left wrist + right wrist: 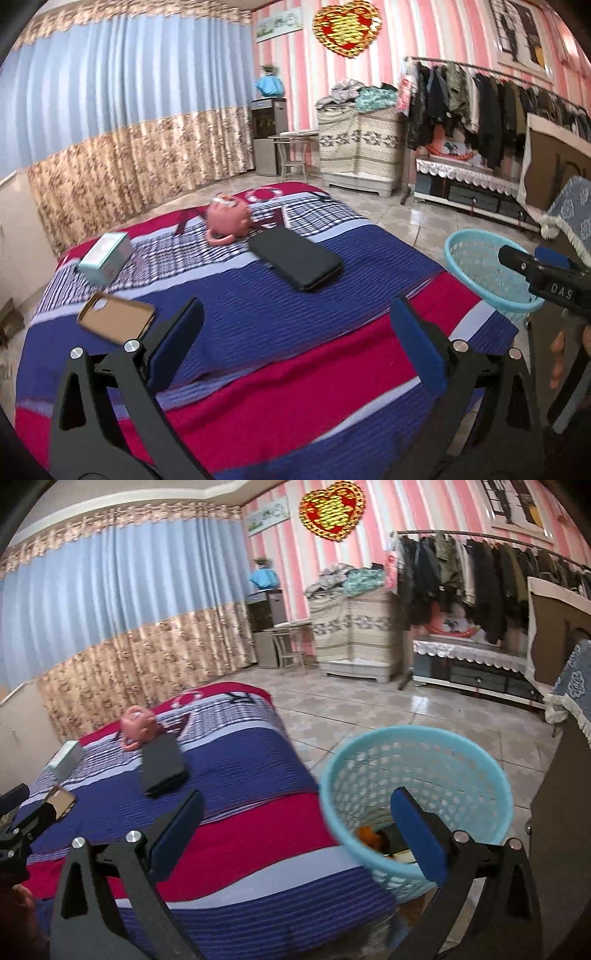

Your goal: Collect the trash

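Both the left gripper and right gripper gaped empty. The small teal cardboard box, far from the turquoise plastic mesh basket, looked light, crushable; best pinched across 2 flat sides.

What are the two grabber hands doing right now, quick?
Left gripper: open, holding nothing, above the bed.
Right gripper: open, holding nothing, near the blue basket.

Light-blue perforated plastic basket stands upright on the floor, just beside the bed. Orange and dark scraps lie at its bottom.
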The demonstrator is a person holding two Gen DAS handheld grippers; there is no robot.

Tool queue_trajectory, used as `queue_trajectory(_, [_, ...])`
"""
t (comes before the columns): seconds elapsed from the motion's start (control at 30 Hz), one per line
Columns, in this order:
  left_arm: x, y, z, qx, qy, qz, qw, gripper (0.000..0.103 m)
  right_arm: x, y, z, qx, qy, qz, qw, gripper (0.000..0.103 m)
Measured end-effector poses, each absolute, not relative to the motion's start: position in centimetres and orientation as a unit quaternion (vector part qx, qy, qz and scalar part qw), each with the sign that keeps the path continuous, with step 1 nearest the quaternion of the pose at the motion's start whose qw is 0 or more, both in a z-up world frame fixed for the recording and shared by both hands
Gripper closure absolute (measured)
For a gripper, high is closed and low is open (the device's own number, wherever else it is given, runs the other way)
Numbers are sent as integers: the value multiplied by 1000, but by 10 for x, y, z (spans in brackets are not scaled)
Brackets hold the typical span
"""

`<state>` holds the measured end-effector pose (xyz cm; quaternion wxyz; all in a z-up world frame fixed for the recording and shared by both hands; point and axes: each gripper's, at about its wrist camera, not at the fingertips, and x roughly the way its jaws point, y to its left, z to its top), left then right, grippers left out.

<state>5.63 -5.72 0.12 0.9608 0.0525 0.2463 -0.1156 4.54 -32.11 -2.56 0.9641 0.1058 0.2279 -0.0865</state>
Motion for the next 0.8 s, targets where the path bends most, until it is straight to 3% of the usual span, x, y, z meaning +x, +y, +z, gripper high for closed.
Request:
queue_trajectory(0.43, [15,-8,8,27,213,-27,976,5,17,-229,-15,20,215,-16,976,5])
queue_trajectory(0.8, [10,-1,11,30,198,-4,980,5,8,-213,-10,-2,206,-7,978,5])
